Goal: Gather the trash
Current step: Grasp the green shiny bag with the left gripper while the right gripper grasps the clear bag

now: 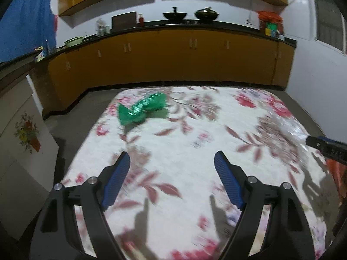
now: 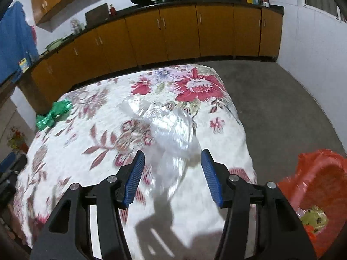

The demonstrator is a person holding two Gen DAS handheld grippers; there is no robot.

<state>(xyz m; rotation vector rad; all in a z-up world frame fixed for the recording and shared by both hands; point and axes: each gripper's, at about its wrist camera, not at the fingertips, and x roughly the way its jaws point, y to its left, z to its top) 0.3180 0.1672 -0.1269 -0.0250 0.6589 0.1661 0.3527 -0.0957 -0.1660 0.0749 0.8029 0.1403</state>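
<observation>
Clear plastic wrapper (image 2: 171, 130) lying on the floral table (image 2: 65, 162) straight ahead of the right hand-held gripper (image 2: 172, 162), long axis running into its spread, empty jaws — green wrapper (image 1: 142, 109) far ahead-left of the left hand-held gripper (image 1: 172, 162), likewise spread and empty.

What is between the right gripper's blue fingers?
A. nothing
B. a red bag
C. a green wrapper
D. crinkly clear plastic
D: the clear plastic lies on the flowery cloth between the open fingers of the right gripper; the green wrapper is far off to the left.
</observation>
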